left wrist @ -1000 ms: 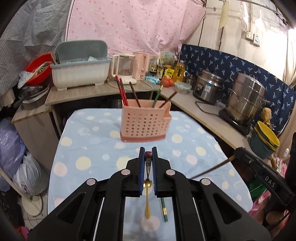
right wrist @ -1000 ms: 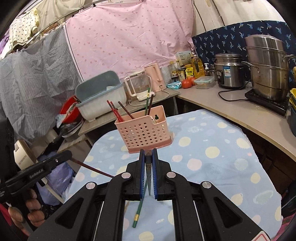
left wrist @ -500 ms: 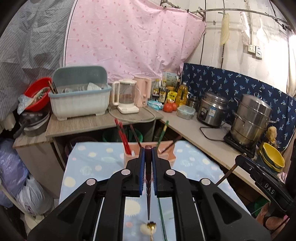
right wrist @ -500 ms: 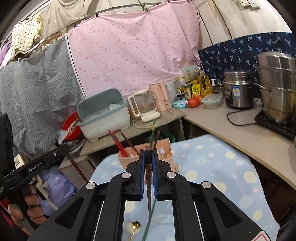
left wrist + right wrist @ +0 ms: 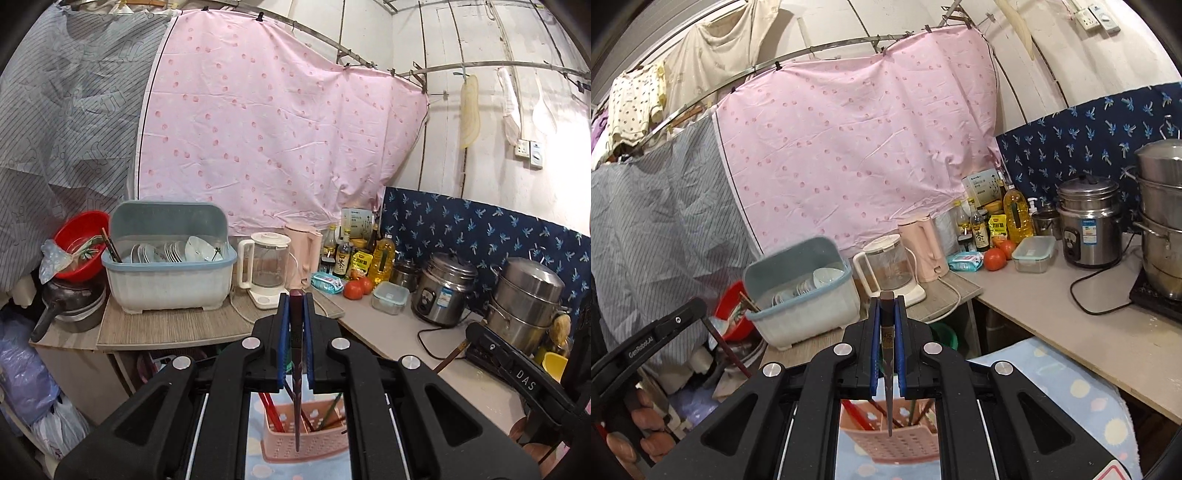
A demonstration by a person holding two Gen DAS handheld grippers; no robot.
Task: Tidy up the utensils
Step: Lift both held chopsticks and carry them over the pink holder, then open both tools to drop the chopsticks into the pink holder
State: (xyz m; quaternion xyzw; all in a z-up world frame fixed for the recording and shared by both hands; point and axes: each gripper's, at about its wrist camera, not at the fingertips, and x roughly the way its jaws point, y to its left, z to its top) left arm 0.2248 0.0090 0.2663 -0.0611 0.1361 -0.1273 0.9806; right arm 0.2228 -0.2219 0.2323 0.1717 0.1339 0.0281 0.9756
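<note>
Below my left tool (image 5: pixel 296 295), the pink perforated utensil basket (image 5: pixel 306 432) stands on the blue spotted cloth (image 5: pixel 1082 391) of the desk, with red and dark chopsticks (image 5: pixel 271 410) leaning out of it. My left tool is pinched narrow on a dark chopstick (image 5: pixel 296 369); its long axis runs straight along the fingers, blunt end up at the fingertips, thin tip pointing down at the basket's opening. My right tool (image 5: pixel 887 299) is likewise closed tight on a second dark chopstick (image 5: pixel 888 369), same way round: butt at the top, point hanging just above the basket (image 5: pixel 886 435). A pale square mark with a character sits on that chopstick's shaft; I cannot read it. Off to the side, each view catches the other tool: the right one (image 5: pixel 517 369) carries the letters "DAS", the left one (image 5: pixel 646 347) reads "GenRobot.AI". Beyond, on the far desk (image 5: pixel 177 328), stand a blue-grey dish rack (image 5: pixel 168 269) with bowls, a glass kettle (image 5: pixel 266 266), a pink jug (image 5: pixel 301 251), sauce bottles, two tomatoes (image 5: pixel 358 286) and a steel rice cooker (image 5: pixel 443 291). Behind hangs a pink dotted sheet (image 5: pixel 273 129).
</note>
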